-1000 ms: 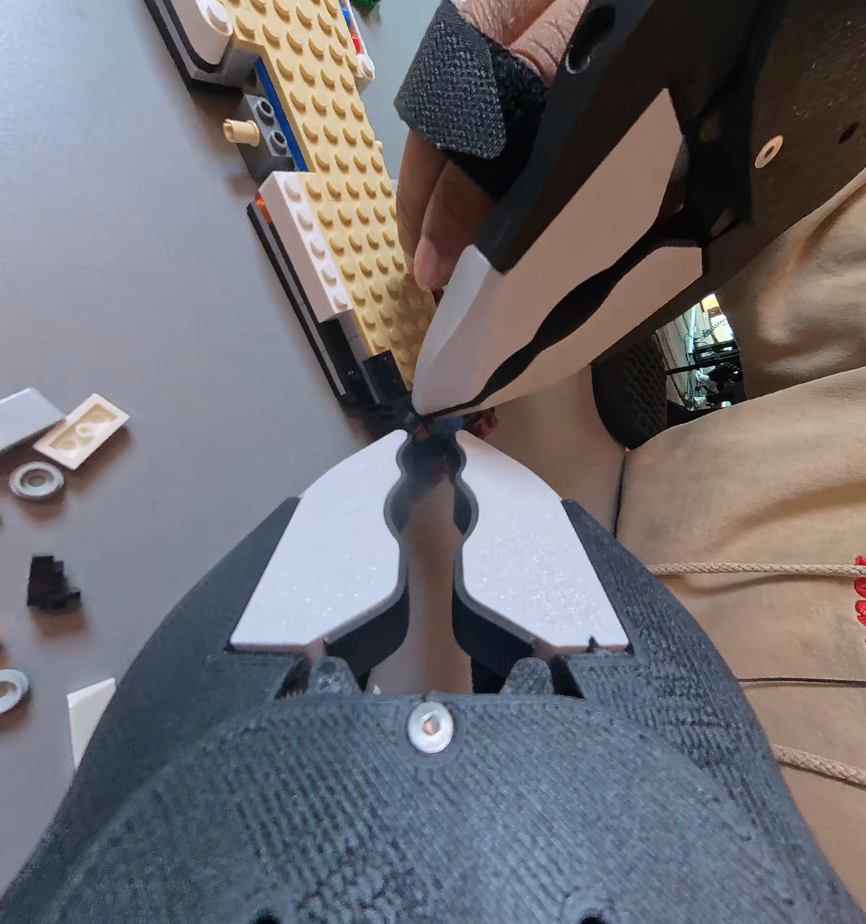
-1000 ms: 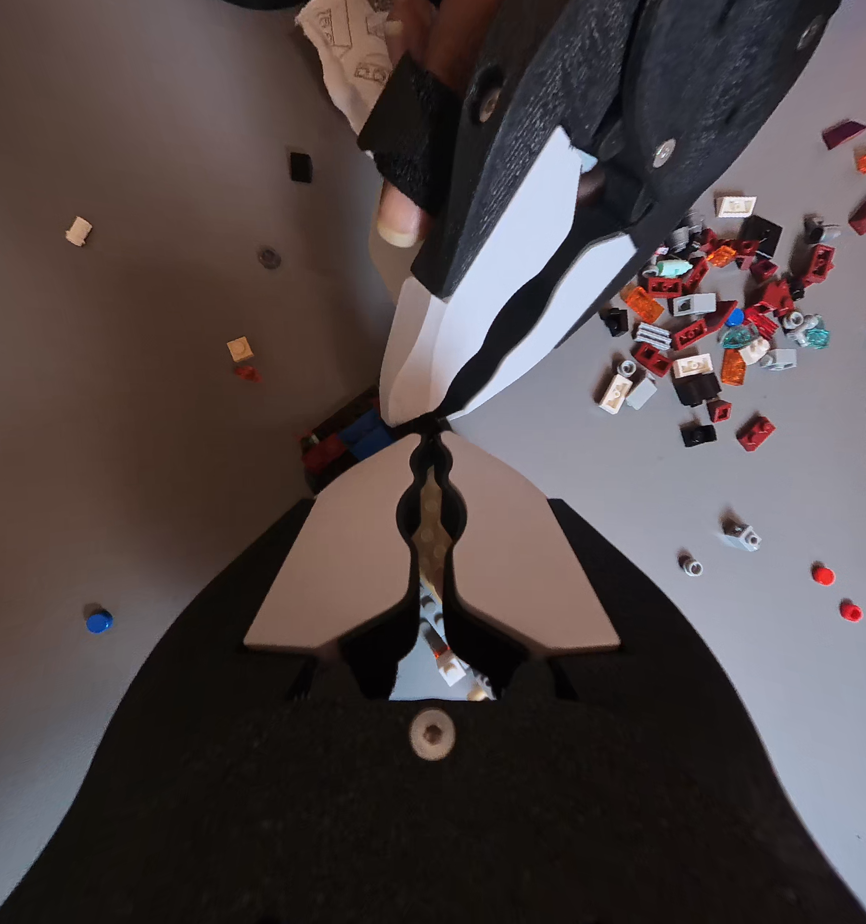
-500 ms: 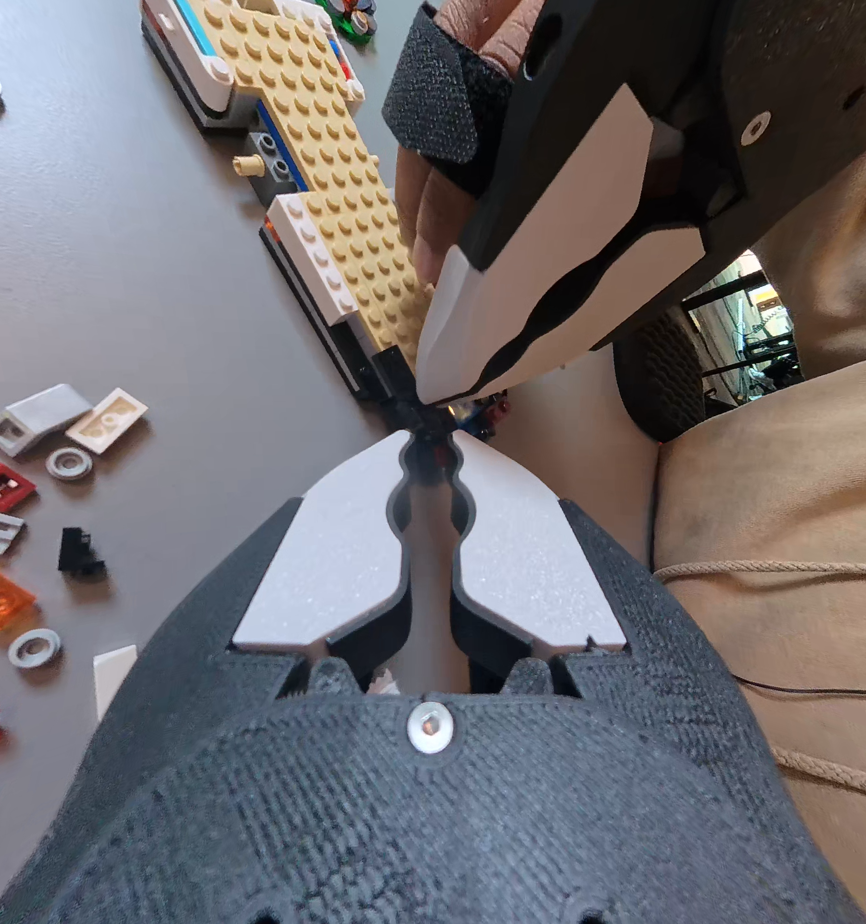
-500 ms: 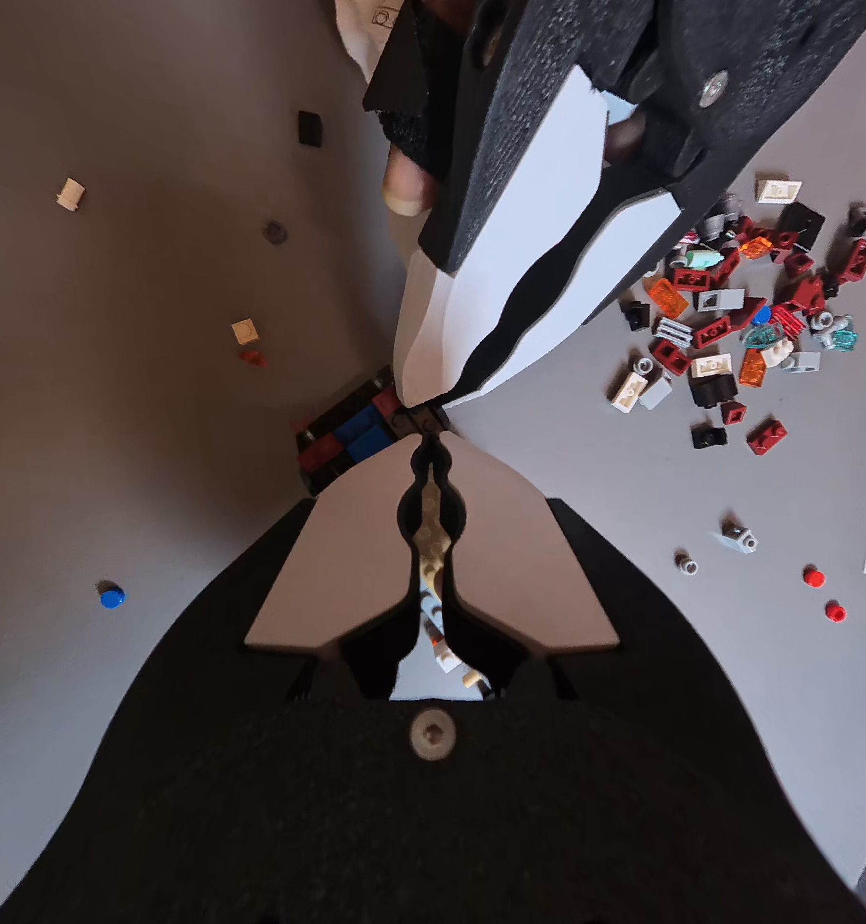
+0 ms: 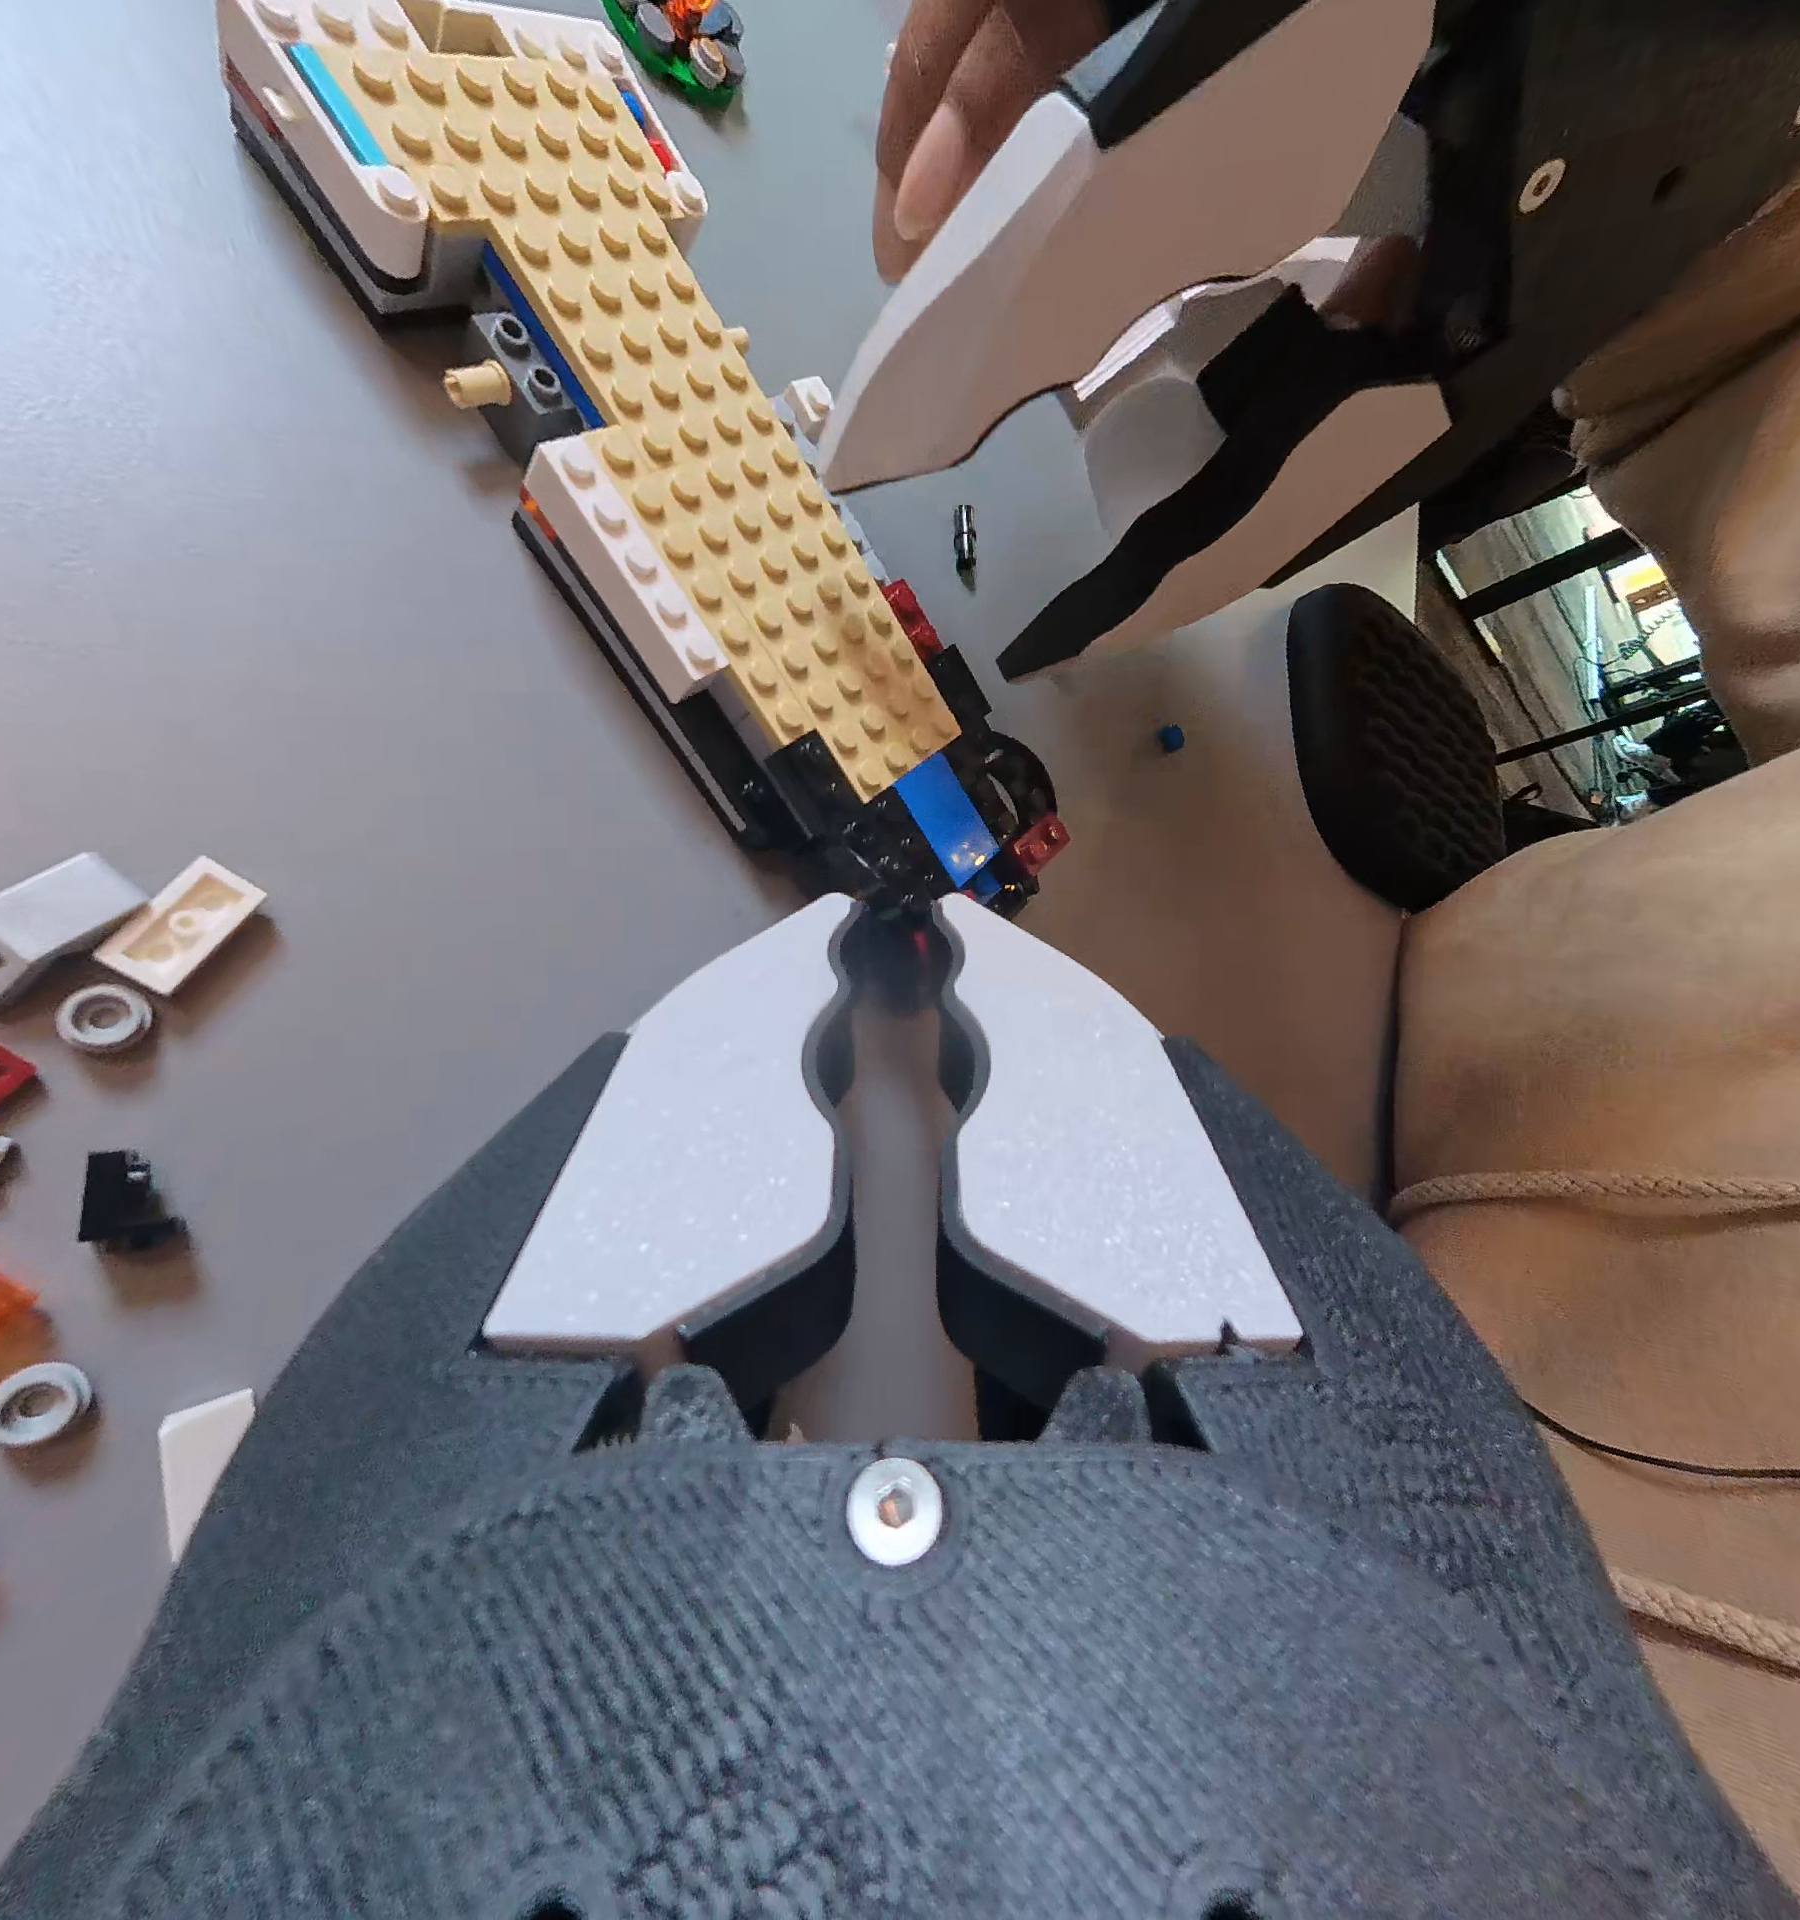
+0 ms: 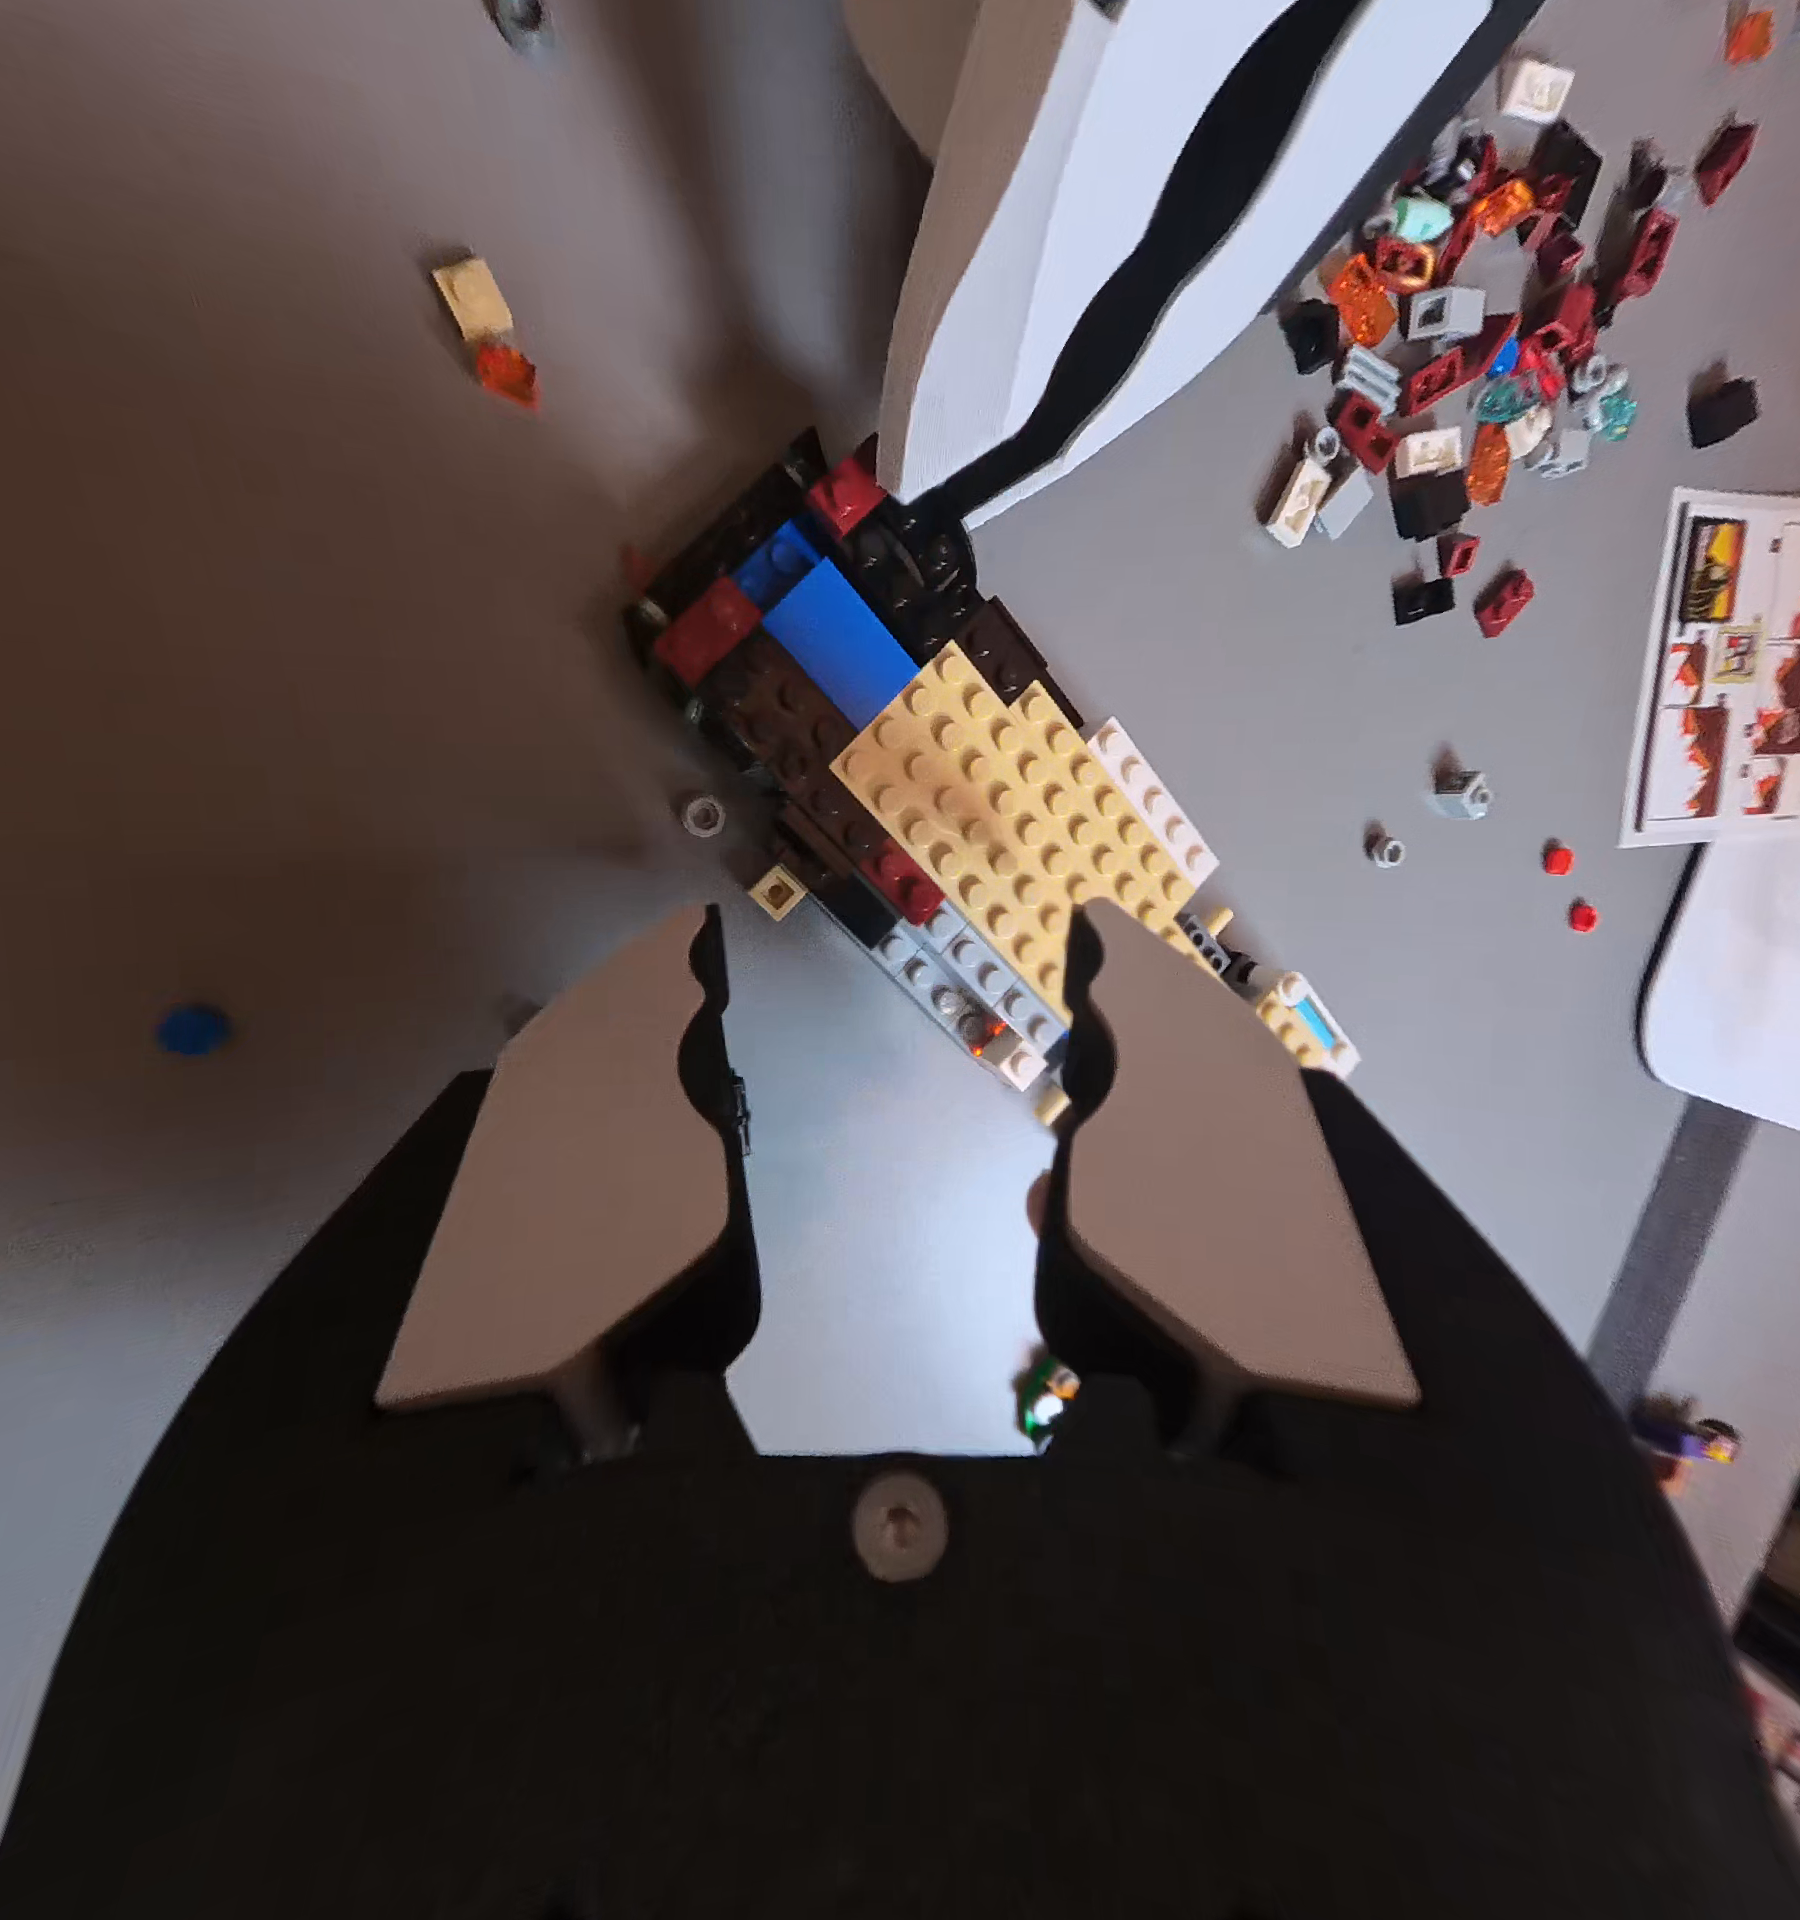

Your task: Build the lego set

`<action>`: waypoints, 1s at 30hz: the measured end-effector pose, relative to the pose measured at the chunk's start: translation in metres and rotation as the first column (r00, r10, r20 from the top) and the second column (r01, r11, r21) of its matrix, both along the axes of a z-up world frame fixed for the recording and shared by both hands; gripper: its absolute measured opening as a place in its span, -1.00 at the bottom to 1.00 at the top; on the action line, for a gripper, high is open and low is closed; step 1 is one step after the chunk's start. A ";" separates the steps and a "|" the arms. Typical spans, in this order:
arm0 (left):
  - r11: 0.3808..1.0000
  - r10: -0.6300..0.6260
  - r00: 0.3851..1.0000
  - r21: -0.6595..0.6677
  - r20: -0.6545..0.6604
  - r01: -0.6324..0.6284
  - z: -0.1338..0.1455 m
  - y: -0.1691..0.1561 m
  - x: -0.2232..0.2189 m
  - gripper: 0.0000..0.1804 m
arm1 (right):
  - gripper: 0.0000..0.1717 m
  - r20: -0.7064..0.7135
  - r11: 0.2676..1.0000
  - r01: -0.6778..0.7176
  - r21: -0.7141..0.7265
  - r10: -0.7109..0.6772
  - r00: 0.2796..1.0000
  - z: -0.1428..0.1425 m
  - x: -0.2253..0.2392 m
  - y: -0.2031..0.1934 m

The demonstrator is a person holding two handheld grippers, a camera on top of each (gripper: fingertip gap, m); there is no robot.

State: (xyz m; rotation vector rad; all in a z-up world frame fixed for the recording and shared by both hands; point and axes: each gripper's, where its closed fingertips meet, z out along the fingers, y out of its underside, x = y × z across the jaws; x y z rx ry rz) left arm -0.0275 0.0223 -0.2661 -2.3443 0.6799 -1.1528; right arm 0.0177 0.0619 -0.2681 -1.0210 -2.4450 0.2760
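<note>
The right gripper (image 6: 891, 914) has let go and drawn back, jaws now wide apart over the brick model (image 5: 730, 499) lying on the grey table (image 5: 252, 623), while the left gripper (image 5: 896, 909) seems clamped on its black end.

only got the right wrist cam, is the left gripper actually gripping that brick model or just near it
Observer: The left gripper is nearly shut, with the black end of the brick model pinched between its fingertips.
Operator: my right finger hides the other end, whats there
Observer: A wider section with a white edge and a light blue strip. A green round piece lies just past it.
Operator: whats on the other side of the left gripper
Observer: A person's tan sweatshirt, close beside the pinched end.
</note>
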 end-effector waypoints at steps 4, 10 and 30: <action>1.000 -0.003 1.000 -0.006 -0.009 0.003 -0.001 0.001 0.002 -0.87 | -0.17 0.014 0.988 -0.101 0.119 0.100 0.995 0.001 -0.006 0.011; 1.000 -0.002 1.000 -0.001 -0.029 0.002 -0.001 0.003 0.005 -0.86 | -0.07 0.238 0.934 -0.321 0.154 0.281 0.930 0.000 -0.015 0.024; 0.999 -0.038 0.998 -0.015 -0.057 0.037 0.000 0.000 -0.002 -0.85 | -0.11 0.325 0.971 -0.238 0.006 0.224 0.919 -0.018 -0.025 0.010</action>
